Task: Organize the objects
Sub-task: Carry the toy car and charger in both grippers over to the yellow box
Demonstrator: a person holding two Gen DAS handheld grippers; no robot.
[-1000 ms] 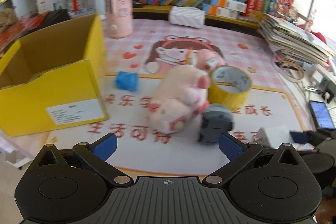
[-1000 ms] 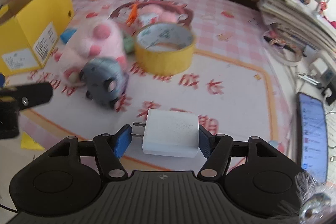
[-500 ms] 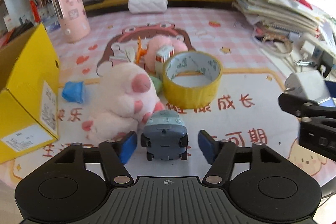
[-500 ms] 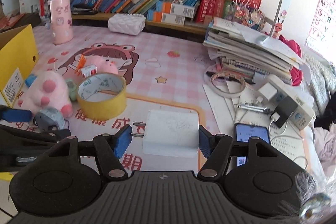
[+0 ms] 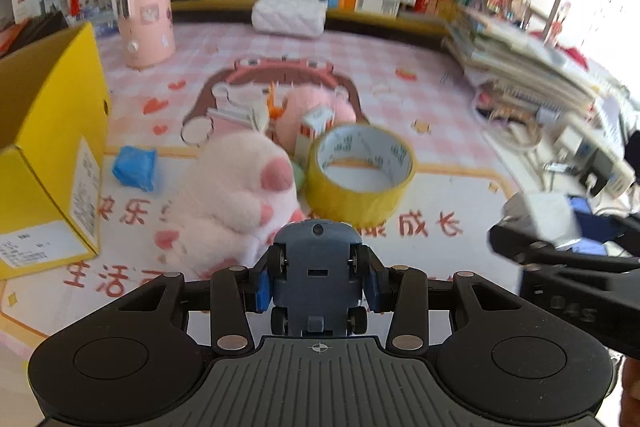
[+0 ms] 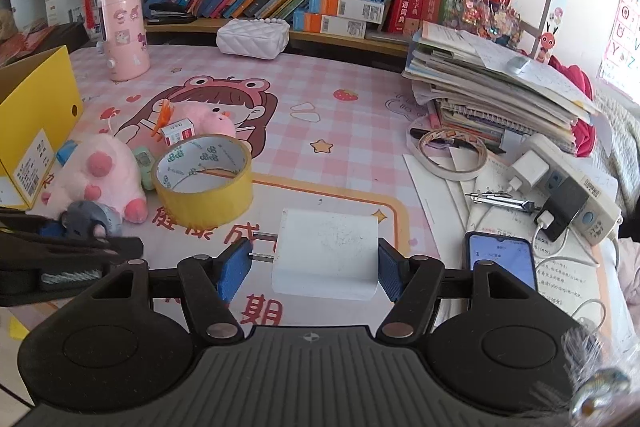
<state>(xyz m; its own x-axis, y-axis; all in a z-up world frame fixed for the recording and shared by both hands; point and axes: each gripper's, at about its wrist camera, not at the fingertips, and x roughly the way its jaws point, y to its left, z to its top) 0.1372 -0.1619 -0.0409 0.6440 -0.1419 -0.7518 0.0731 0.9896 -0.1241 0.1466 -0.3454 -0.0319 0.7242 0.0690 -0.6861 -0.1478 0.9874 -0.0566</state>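
Above the pink mat [image 6: 352, 115], left hand-held gripper [image 5: 318, 285] clamps a toy car [image 5: 318, 267] (underside showing), right hand-held gripper [image 6: 312, 269] a white charger [image 6: 326, 253].

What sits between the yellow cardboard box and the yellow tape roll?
Between the yellow cardboard box and yellow tape roll lies a pink plush toy, with a crumpled blue piece; both views show it.

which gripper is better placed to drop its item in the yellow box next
Left. The left gripper, shut on the toy car, sits nearer the yellow box; the right gripper with the white charger is farther away.
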